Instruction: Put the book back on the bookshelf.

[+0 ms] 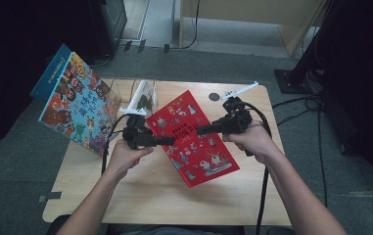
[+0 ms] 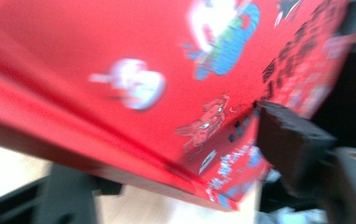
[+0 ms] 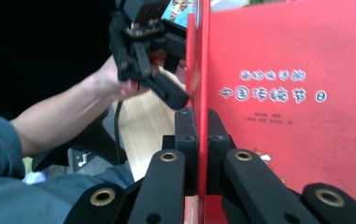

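Observation:
A red picture book [image 1: 194, 139] hangs tilted above the wooden table [image 1: 150, 196], held between both hands. My right gripper [image 1: 201, 130] comes in from the right and is shut on it; in the right gripper view its jaws [image 3: 202, 116] clamp the book's edge [image 3: 288, 93] flat between them. My left gripper [image 1: 169, 141] reaches the book's left edge. In the left gripper view the cover [image 2: 119, 56] lies between its jaws: one finger [image 2: 288, 140] sits at the cover, the other finger [image 2: 68, 191] stands apart below the book.
A large colourful book [image 1: 76, 103] leans tilted at the table's left rear, beside a clear stand [image 1: 120, 88] holding a white-and-green book [image 1: 146, 98]. A small dark disc [image 1: 214, 97] lies at the back. Cables trail off the table's right side.

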